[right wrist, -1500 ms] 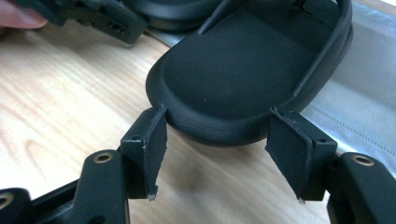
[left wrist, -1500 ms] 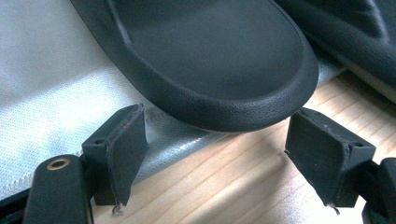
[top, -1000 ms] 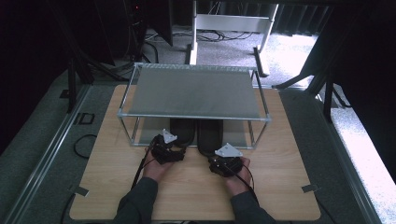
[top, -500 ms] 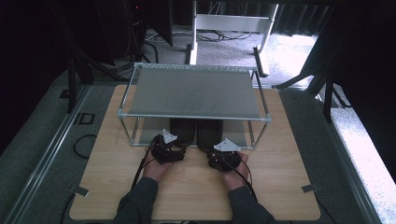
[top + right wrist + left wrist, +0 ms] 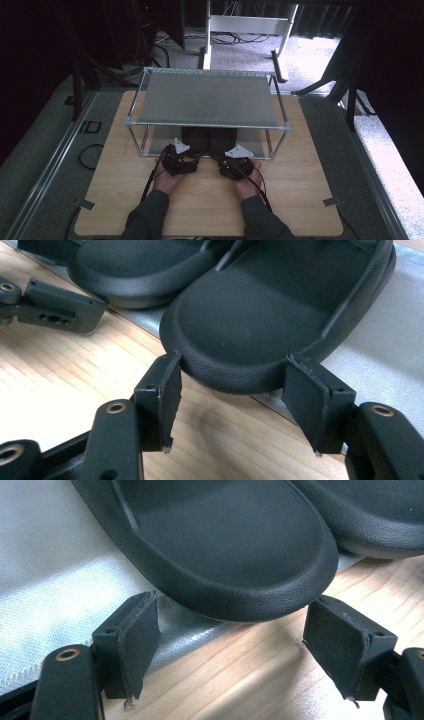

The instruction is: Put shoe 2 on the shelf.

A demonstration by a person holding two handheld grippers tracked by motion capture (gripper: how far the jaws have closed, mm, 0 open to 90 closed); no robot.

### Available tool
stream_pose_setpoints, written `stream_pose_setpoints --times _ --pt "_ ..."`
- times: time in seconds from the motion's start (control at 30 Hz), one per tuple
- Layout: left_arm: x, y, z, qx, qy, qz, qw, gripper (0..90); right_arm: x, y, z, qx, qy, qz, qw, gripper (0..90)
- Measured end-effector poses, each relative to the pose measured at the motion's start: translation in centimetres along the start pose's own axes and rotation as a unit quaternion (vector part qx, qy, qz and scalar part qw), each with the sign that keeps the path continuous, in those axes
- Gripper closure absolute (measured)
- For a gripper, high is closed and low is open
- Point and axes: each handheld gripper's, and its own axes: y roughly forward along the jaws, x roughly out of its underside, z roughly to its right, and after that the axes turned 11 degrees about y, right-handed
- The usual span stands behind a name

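Two black slippers lie side by side on the rack's lower shelf, heels toward me: the left slipper (image 5: 195, 140) (image 5: 225, 540) and the right slipper (image 5: 222, 141) (image 5: 260, 305). My left gripper (image 5: 191, 152) (image 5: 235, 600) is shut on the rounded heel of the left slipper, with both pad tips against its sides. My right gripper (image 5: 226, 156) (image 5: 232, 357) has the right slipper's heel between its pads. Its jaws have just been closing, and the tips sit right at the heel's edges without a firm squeeze. In the right gripper view, a finger (image 5: 60, 305) of the left gripper rests beside the left slipper (image 5: 140, 265).
A metal-framed rack with a grey top shelf (image 5: 207, 97) stands mid-table and overhangs the slippers. Its lower shelf is a grey fabric sheet (image 5: 60, 580). The wooden table (image 5: 300, 200) stretches toward me, with cables trailing from both grippers. Chair legs and cables stand beyond the table.
My right hand has edged forward toward the rack, bringing its gripper up to the right slipper's heel. The left hand and both slippers have stayed put.
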Motion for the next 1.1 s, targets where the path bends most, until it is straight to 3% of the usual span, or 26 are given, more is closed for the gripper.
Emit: stream_pose_setpoints --times 0.33,0.53,0.93,1.1 --pt "0.0 0.0 0.0 0.001 -0.001 0.001 1.0000 23.0 -0.2 0.3 0.2 -0.007 -0.004 -0.004 1.0000 40.5" --pt "0.1 -0.1 0.0 -0.001 0.000 0.005 1.0000 22.9 0.1 -0.5 0.4 -0.007 -0.014 0.002 0.9999 40.1" --pt "0.2 -0.3 0.0 -0.001 -0.008 0.013 0.9999 23.0 2.0 -2.5 3.3 0.015 -0.004 -0.003 0.9999 40.2" --pt "0.2 -0.3 0.0 0.000 -0.008 0.014 0.9999 23.0 2.2 -2.8 3.8 0.017 0.004 -0.005 0.9998 40.2"
